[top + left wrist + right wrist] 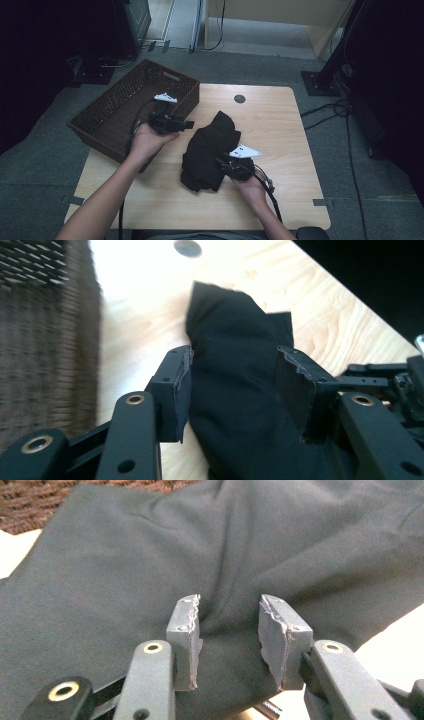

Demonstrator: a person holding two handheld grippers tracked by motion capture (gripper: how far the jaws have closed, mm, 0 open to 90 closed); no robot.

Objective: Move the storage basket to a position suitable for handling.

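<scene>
While your left gripper (187,124) hangs with its jaws apart and nothing pinched, the crumpled black cloth garment (210,150) lies just ahead of its tips on the pale wooden table (280,130); the left gripper view looks past the pads (176,390) at the fabric. Behind that gripper sits the brown woven basket (107,117). Your right gripper (227,630) is at the garment's near edge, jaws parted around a fold, pads not pressing.

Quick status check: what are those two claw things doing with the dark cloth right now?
Left gripper open, off the black cloth. Right gripper at the cloth's edge, jaws apart. Wicker basket sits left; nothing blocking.
</scene>
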